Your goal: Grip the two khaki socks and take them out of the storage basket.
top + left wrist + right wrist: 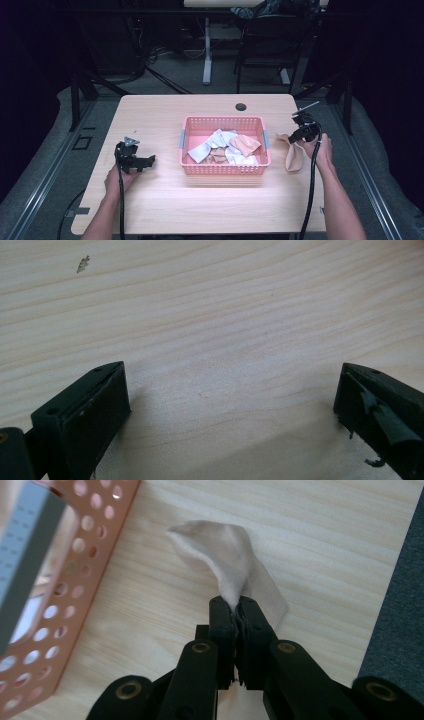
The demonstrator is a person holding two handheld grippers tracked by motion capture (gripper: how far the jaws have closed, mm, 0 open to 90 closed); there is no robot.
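right gripper (236, 611) jaws pinched on beige sock (227, 565), just right of pink basket (223, 169). left gripper (230, 405) wide, idle left of basket (over bare table (210, 305)). lay sock flat, clear of basket wall, before releasing.

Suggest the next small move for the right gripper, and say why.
Probably lift the beige cloth a little off the table. The right gripper is shut on its fold beside the pink basket, while one end drapes on the wood; the left gripper waits open.
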